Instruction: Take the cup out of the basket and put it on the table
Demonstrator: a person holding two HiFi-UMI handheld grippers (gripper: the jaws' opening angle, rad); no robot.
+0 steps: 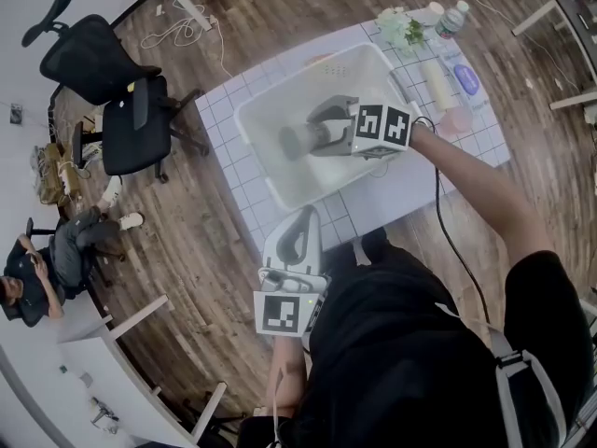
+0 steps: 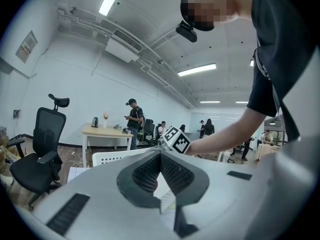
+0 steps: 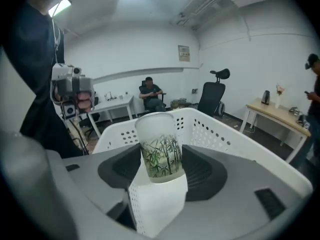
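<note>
Cup (image 3: 160,134) pinched in right gripper (image 3: 160,154), inside basket (image 3: 225,131), not on table (image 1: 233,157) yet.

Nearest you: left gripper (image 2: 160,155) low by the table's near edge, tongs pressed together at the tips, nothing in them; it could steady the basket rim if needed. Mid: R pads sit either side of the cup's lower half, bamboo print facing the cam. Judgement: lift straight up, keep it level, and clear the perforated wall before going sideways; grip looks low, so watch for tipping. Bare table strip on your side of the basket looks the easiest drop spot; far end is busy w/ a bottle (image 1: 450,19) & small bits. Unclear: whether the cup base is off the basket floor (jaws cover it), whether the cup holds anything; head view shows it only as a dark blur.
</note>
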